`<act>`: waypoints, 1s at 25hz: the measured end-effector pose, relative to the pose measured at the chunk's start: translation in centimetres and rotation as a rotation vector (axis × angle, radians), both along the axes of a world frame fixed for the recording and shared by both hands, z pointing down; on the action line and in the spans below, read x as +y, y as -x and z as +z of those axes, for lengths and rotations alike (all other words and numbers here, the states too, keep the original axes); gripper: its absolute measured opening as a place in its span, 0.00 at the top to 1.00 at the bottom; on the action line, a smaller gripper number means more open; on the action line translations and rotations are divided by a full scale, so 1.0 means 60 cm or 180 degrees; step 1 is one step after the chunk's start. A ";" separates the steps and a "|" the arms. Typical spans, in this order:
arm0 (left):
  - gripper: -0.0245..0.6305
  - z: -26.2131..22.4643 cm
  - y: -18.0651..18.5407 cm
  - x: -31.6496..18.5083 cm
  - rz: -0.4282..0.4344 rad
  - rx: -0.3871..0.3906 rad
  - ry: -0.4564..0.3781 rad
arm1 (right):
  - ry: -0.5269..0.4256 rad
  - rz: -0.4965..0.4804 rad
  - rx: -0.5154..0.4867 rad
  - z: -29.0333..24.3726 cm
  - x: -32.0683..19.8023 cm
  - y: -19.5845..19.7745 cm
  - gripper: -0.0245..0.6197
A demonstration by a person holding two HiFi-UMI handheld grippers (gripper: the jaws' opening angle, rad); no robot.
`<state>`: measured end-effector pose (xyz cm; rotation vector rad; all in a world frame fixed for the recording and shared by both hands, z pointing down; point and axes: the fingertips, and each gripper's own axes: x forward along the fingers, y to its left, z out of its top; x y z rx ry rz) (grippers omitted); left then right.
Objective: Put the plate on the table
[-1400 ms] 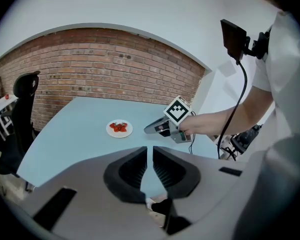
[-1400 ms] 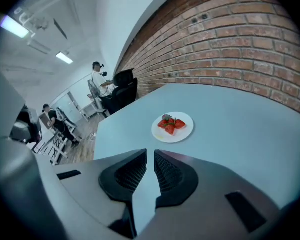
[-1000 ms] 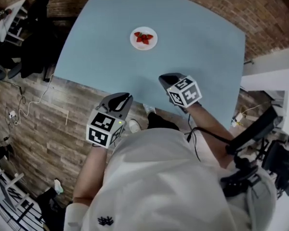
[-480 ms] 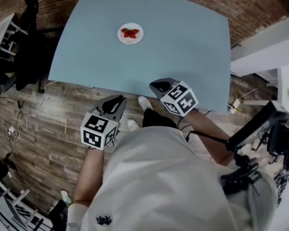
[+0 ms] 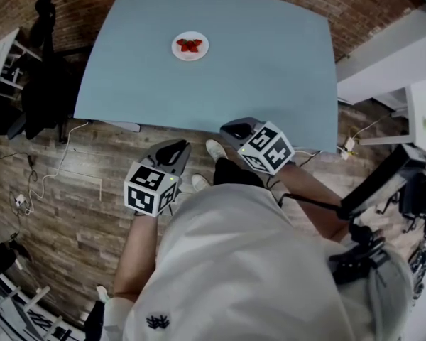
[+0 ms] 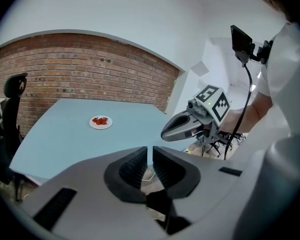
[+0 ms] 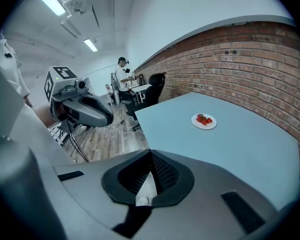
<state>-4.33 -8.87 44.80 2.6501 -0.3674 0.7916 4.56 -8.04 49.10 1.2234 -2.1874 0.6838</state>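
A small white plate (image 5: 190,46) with red strawberries stands on the far half of the light blue table (image 5: 270,69). It also shows as the plate (image 6: 100,122) in the left gripper view and the plate (image 7: 204,121) in the right gripper view. Both grippers are well short of it, near my body. My left gripper (image 5: 172,151) hangs over the wooden floor just off the table's near edge, jaws together on nothing (image 6: 147,151). My right gripper (image 5: 234,128) is at the near edge, likewise shut and empty (image 7: 151,156).
A black office chair (image 5: 42,69) stands off the table's left side, with cables (image 5: 53,169) on the wooden floor. A brick wall (image 6: 80,69) runs behind the table. White furniture (image 5: 422,119) stands at the right. Another person (image 7: 121,76) stands far off.
The view has drawn back from the table: plate and table edge sit farther from the grippers. The right gripper, earlier over the tabletop, is now at its near edge. Both stay shut.
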 end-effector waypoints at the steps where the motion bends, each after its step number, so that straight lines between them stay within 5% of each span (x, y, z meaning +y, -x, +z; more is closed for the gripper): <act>1: 0.91 0.000 0.001 0.002 0.0010 0.0002 0.0009 | -0.0001 -0.0010 0.0006 -0.001 0.002 0.003 0.95; 25: 0.91 0.003 0.051 0.007 -0.0099 -0.0007 -0.0020 | -0.0176 -0.0228 0.0098 -0.019 -0.010 0.056 0.95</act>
